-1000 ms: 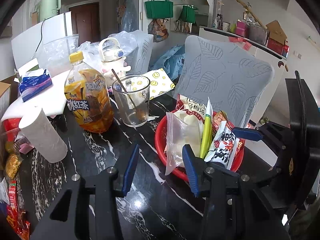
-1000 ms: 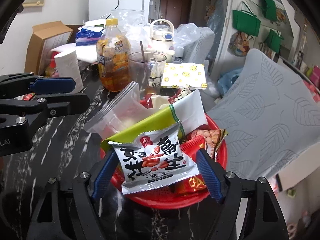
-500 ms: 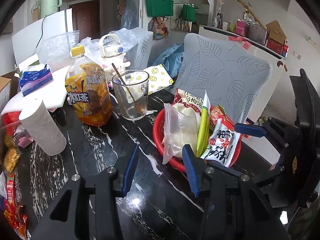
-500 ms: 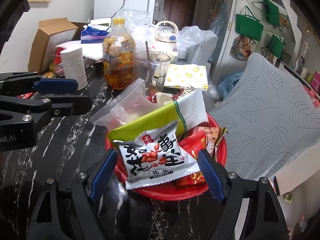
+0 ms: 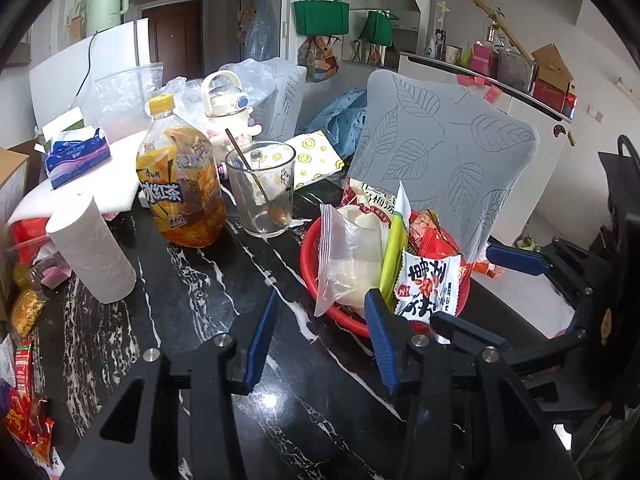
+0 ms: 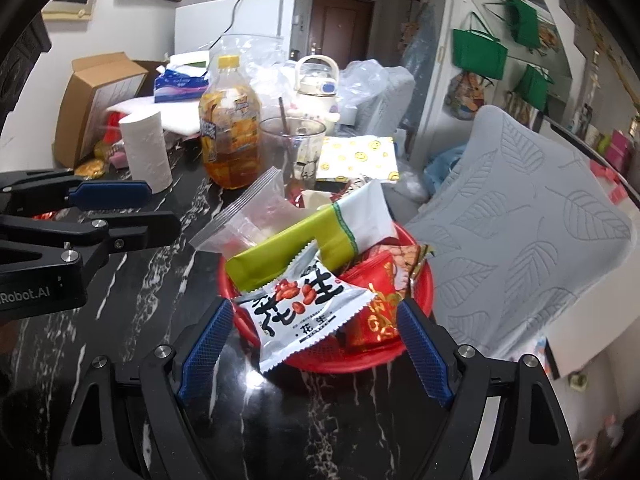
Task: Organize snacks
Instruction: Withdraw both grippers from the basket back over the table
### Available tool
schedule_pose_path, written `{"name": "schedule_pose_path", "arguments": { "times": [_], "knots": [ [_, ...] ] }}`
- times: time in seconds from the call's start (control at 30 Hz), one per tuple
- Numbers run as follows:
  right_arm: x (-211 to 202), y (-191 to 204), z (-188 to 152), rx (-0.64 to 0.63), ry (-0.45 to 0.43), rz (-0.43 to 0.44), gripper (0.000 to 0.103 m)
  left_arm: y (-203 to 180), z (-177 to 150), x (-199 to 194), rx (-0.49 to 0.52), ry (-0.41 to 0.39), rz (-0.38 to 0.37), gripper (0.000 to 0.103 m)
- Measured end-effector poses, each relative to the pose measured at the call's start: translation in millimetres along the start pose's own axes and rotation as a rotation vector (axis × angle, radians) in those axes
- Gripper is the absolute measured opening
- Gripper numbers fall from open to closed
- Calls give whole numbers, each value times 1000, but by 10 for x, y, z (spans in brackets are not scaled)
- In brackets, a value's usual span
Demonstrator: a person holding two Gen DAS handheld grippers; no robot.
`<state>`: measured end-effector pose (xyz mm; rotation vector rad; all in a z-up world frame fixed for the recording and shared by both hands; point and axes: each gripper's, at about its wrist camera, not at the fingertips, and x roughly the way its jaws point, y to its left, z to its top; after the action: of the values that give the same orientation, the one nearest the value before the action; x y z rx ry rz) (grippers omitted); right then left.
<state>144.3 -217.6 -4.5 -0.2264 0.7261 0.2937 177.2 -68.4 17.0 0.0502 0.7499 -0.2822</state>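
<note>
1. Black marble-veined tabletop (image 5: 192,292) was cluttered; a red basket (image 6: 420,300) served as landmark.
2. Left of the basket stood a paper roll (image 5: 90,250), a tea bottle (image 5: 180,188) and a glass with spoon (image 5: 262,188).
3. Left gripper (image 5: 320,336) was spread wide and empty, just left of the basket.
4. Snacks were heaped in the basket, the peanut packet (image 6: 300,312) overhanging its near rim, apparently gathered there for sorting.
5. Right gripper (image 6: 316,344) was wide, straddling that packet without contact.
6. A leaf-patterned chair back (image 6: 520,232) rose right of the basket.
</note>
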Motion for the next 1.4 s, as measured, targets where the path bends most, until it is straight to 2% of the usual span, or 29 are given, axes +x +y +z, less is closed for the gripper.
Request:
{"name": "schedule_pose_path", "arguments": {
  "times": [0.43,0.57,0.63,0.7,0.93,1.17,1.4],
  "knots": [
    [-615,-207,160,148,-64,-71,84,-190,204,-464,57,-101,43,45],
    [-869,-228,156,191,-92,-93,84,-215,177,-628,51,-137,21,76],
    [-984,-228,151,209,-106,-105,87,-234,158,-724,53,-162,13,76],
    [-1115,-222,120,229,-125,-119,94,-263,137,-804,59,-166,4,76],
    [-1438,-115,-80,268,-144,-168,94,-360,-8,-1066,89,-190,12,76],
    [-1613,-16,-333,300,-105,-176,94,-462,-227,-1183,103,-175,-1,76],
    [-1617,16,-538,316,-65,-179,94,-511,-426,-1135,87,-118,-16,76]
  ]
}}
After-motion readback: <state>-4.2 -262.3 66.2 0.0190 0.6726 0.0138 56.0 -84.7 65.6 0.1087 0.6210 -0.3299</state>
